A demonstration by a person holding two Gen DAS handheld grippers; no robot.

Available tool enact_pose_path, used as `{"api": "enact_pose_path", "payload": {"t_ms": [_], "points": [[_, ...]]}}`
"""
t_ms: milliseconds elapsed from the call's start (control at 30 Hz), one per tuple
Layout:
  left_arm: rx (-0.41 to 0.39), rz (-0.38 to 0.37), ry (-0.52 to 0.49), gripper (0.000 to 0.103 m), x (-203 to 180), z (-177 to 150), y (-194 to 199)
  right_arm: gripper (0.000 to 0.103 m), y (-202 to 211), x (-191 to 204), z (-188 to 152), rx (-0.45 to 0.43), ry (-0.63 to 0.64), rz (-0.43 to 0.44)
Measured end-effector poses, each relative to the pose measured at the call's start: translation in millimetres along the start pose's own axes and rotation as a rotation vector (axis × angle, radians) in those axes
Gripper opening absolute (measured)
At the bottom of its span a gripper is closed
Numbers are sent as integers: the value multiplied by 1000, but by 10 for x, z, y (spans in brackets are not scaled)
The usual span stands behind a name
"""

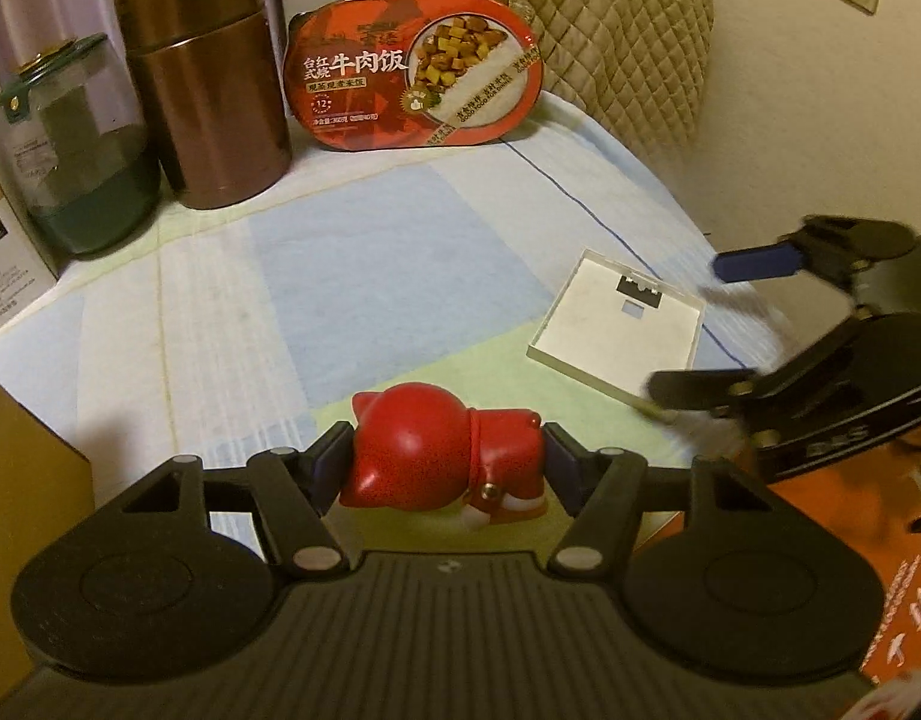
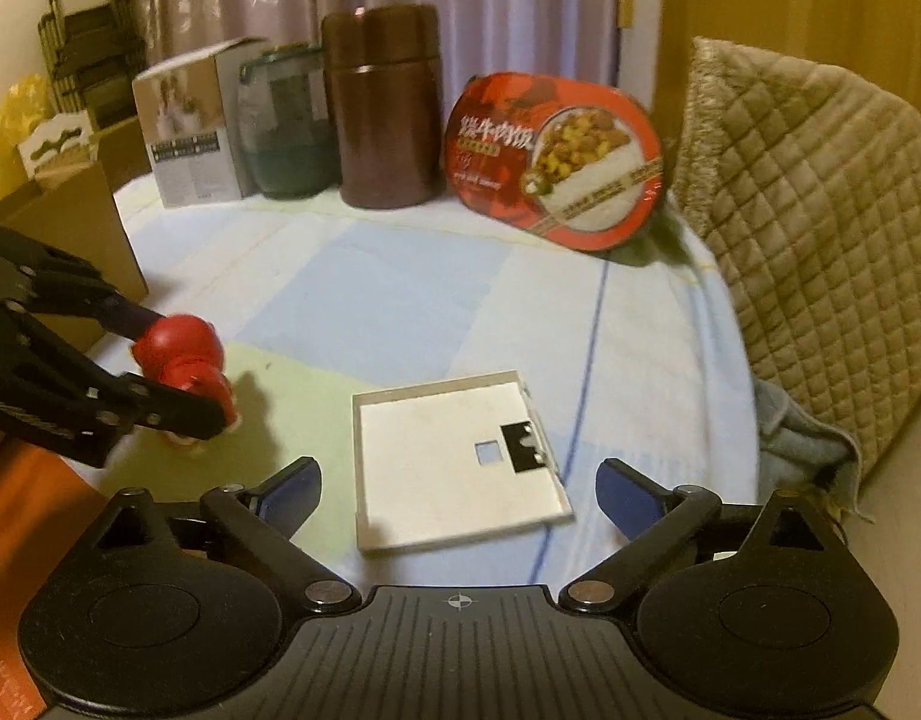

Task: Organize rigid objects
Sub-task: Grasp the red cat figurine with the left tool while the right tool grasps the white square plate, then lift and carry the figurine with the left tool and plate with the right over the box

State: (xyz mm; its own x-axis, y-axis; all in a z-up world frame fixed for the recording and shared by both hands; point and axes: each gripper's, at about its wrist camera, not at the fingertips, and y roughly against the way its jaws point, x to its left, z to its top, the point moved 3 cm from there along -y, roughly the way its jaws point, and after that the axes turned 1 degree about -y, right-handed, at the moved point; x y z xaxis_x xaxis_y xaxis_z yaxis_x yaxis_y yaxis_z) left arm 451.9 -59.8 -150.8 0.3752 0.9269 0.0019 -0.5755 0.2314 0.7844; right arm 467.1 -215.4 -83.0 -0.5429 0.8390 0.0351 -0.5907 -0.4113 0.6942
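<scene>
Item one, nearest the lens in the left wrist view: the left gripper [image 1: 448, 459], angled downward toward the bed, is clamping a red toy figure [image 1: 445, 456] at lower centre of the frame, one blue pad pressing on each end of it, just above the green patch of the checked bedsheet [image 1: 352, 252]. The toy is looking like hard glossy plastic, probably light and stiff; its rounded head is looking slippery, so the flatter ends where the pads are sitting seem the safer hold. Item two, in the right wrist view: the right gripper [image 2: 460, 495], also tilting downward, is standing released with its jaws spread wide and nothing between them, the blue pads flanking the near edge of a white square tray [image 2: 454, 462] lying flat on the sheet at lower centre. The tray is appearing thin, rigid and light, with a low raised rim; that rim seems the only place to pinch, and a grip across the full width is looking too broad. Item three, farther back along the upper part of both views: a glass jar [image 1: 76, 174], a brown canister [image 1: 205, 84] and a red meal box [image 1: 418, 69] propped on edge, standing in a row, with a quilted cushion [image 1: 616, 42] at upper right.
</scene>
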Motion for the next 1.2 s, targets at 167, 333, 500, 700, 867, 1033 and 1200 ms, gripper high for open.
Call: {"api": "enact_pose_path", "payload": {"t_ms": [167,333,500,700,867,1033,1200], "points": [[-10,-7,10,63,-8,24,57,96,-226,10,9,28,23,-2],[-19,-2,18,63,9,43,116,96,-359,-20,-32,52,22,-5],[-25,9,15,63,1,45,177,88,-358,24,-28,45,15,-16],[-15,16,26,63,-3,-20,276,86,-264,261,-86,83,35,-34],[-16,11,40,63,-72,-111,483,86,50,486,-233,84,-11,-41],[-37,-6,54,63,-218,-213,849,86,509,714,-351,69,-99,-26],[-75,-15,60,63,-353,-359,1337,86,1017,944,-396,66,-179,-14]]}}
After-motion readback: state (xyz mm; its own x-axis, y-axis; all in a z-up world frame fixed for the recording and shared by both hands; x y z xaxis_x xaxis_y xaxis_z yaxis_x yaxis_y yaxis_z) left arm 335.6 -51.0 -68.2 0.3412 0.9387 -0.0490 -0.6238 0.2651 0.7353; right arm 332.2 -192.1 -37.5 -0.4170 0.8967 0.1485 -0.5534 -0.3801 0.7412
